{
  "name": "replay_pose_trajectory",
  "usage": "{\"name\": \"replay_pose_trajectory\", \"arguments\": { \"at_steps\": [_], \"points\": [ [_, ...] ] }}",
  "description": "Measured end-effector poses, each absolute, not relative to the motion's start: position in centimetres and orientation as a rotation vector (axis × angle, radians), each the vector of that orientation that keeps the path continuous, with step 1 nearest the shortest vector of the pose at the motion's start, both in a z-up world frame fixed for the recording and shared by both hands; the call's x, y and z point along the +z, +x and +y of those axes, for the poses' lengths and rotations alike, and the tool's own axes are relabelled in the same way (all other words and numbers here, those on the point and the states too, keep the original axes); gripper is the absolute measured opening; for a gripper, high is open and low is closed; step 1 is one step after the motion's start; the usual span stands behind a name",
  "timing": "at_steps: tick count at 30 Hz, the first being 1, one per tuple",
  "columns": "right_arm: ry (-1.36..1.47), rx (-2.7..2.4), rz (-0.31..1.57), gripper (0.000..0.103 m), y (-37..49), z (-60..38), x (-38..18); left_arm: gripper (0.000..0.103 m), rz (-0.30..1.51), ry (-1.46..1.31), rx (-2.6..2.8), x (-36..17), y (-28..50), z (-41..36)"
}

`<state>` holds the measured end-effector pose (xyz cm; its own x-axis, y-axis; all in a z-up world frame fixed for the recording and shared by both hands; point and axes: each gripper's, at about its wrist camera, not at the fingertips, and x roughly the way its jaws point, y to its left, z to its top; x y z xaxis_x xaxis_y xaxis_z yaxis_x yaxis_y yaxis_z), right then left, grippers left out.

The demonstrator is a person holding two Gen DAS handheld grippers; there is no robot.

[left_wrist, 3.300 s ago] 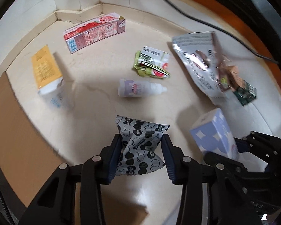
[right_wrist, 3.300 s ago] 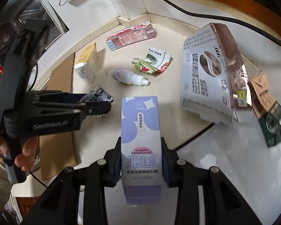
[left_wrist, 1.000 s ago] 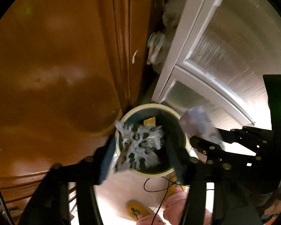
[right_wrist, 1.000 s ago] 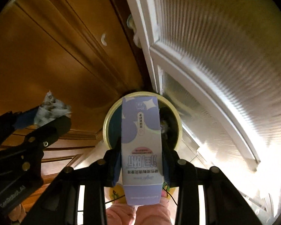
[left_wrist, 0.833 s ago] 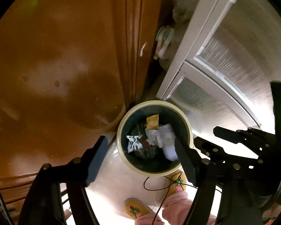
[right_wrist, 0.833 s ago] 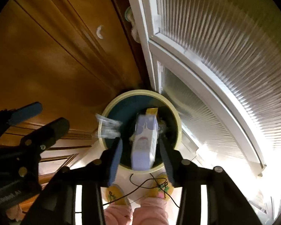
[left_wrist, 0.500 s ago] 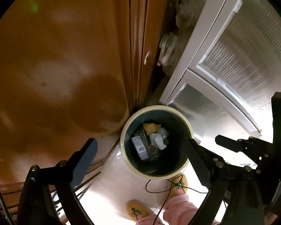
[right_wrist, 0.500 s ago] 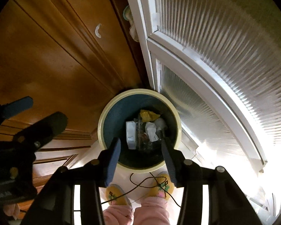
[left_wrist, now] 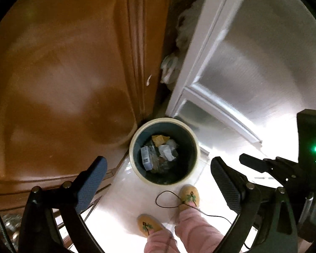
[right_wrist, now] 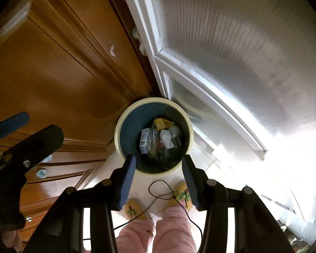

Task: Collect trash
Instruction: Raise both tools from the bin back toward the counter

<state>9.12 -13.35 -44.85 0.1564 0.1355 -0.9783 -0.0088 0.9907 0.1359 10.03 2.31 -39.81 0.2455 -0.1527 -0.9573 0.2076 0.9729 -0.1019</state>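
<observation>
A round bin with a cream rim (left_wrist: pixel 164 119) (right_wrist: pixel 153 99) and a dark inside stands on the floor straight below both grippers. In it lie a pale lilac box (left_wrist: pixel 146 158) (right_wrist: pixel 145 140), a yellow wrapper (left_wrist: pixel 160 139) (right_wrist: pixel 162 122) and crumpled white and grey wrappers (left_wrist: pixel 166 151) (right_wrist: pixel 166 137). My left gripper (left_wrist: pixel 158 161) hangs above the bin, open very wide, with nothing between its fingers. My right gripper (right_wrist: pixel 158 158) is open too, about half as wide, and empty. Each gripper shows at the edge of the other's view.
Brown wooden cabinet doors (left_wrist: pixel 63 73) rise on the left and a white frosted-glass door (right_wrist: pixel 231 63) on the right. A person's pink trouser legs (right_wrist: pixel 153 232) and yellow slippers (left_wrist: pixel 189 196) stand beside the bin. A thin black cable (right_wrist: pixel 158 189) loops over the pale floor.
The left gripper let go of the patterned wrapper and the right gripper let go of the lilac box; both fell into the bin. Both jaws opened and both grippers rose.
</observation>
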Motion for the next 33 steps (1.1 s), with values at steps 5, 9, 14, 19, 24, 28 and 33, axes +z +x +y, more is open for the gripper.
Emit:
{"name": "replay_pose_trajectory", "arguments": {
  "at_steps": [5,9,14,19,24,28,33],
  "points": [
    [0.137,0.077,1.396,0.046,8.0,-14.2,-39.8,0.098,1.259,0.086,-0.288,-34.5,9.0,1.3],
    [0.163,0.058,1.375,0.046,7.2,-14.8,-36.0,0.098,1.220,0.085,-0.293,-29.5,8.0,1.5],
    [0.193,0.040,1.339,0.046,5.8,-15.5,-30.7,0.098,1.180,0.103,-0.304,-24.4,6.9,2.4],
    [0.213,0.036,1.272,0.047,4.7,-15.5,-25.0,0.098,1.116,0.133,-0.316,-19.5,6.0,3.0],
    [0.224,0.034,1.180,0.052,3.6,-14.9,-19.3,0.098,1.016,0.165,-0.332,-14.0,5.2,3.6],
    [0.211,0.026,1.062,0.056,2.5,-14.4,-14.3,0.098,0.935,0.176,-0.348,-9.7,4.4,4.5],
    [0.177,0.013,0.936,0.057,1.5,-14.4,-9.2,0.098,0.830,0.210,-0.355,-4.9,3.2,4.9]
  ]
}}
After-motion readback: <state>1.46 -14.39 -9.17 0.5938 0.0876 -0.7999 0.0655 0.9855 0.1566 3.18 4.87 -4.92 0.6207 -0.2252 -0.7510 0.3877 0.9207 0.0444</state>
